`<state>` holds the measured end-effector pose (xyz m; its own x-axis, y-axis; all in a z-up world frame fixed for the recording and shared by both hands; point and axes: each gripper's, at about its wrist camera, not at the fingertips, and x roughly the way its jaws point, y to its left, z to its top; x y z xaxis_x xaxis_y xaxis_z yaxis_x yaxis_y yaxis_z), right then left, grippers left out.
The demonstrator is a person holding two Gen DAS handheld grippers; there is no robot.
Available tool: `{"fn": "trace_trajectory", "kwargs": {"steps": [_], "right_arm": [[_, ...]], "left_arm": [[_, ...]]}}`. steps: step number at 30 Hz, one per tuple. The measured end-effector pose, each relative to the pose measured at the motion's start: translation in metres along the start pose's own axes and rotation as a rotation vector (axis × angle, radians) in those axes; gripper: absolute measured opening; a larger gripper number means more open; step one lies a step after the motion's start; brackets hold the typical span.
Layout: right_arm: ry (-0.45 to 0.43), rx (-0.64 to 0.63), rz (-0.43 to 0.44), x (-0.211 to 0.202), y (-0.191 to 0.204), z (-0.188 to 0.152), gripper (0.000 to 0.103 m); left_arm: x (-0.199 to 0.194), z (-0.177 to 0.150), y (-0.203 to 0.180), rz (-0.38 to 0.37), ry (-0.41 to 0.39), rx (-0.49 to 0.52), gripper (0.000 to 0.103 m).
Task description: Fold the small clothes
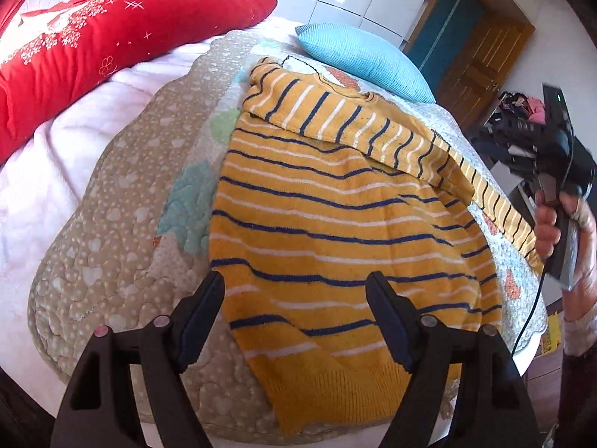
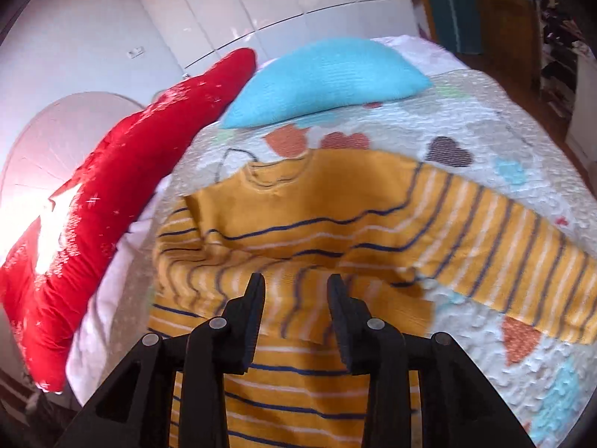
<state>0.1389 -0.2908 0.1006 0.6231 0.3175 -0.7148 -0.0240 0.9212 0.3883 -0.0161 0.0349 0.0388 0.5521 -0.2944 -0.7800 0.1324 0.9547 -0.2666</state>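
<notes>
A mustard-yellow knitted child's sweater with navy and white stripes (image 1: 335,224) lies flat on a quilted bedspread with pastel heart patches (image 1: 123,201). The left gripper (image 1: 294,291) hovers just above the sweater's lower hem, its 2 black fingers (image 1: 203,306) spread wide with nothing between them; the sweater's body stretches straight ahead of it. One striped sleeve (image 1: 335,115) lies folded across the chest, ahead of that gripper.

The right gripper (image 2: 296,291) hangs over the middle of the sweater (image 2: 298,216), its 2 fingers (image 2: 253,310) parted by a moderate gap and gripping nothing. The folded sleeve lies just ahead of its fingertips, and the other striped sleeve (image 2: 522,254) runs out flat to its right. That view is slightly blurred.

Beyond the sweater's collar, ahead of both grippers, rests a light blue ribbed cushion (image 2: 328,78). A long red pillow with white snowflake print (image 2: 112,194) lies ahead and to the left.
</notes>
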Motion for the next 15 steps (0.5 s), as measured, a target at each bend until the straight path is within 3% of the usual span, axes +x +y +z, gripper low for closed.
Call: {"fn": "trace_trajectory", "kwargs": {"steps": [3, 8, 12, 15], "right_arm": [[0.083, -0.050, 0.054, 0.049, 0.033, 0.015, 0.038], [0.224, -0.159, -0.012, 0.137, 0.071, 0.028, 0.039], [0.323, -0.242, -0.024, 0.177, 0.088, 0.020, 0.050], [0.288, -0.362, -0.083, 0.179, 0.099, 0.011, 0.046]], "left_arm": [[0.013, -0.002, -0.004, 0.046, 0.017, 0.041, 0.077], [0.027, -0.009, 0.002, 0.060, 0.043, 0.031, 0.077], [0.031, -0.016, 0.003, 0.064, 0.035, 0.065, 0.077], [0.033, -0.019, 0.003, 0.063, 0.021, 0.097, 0.079]]}}
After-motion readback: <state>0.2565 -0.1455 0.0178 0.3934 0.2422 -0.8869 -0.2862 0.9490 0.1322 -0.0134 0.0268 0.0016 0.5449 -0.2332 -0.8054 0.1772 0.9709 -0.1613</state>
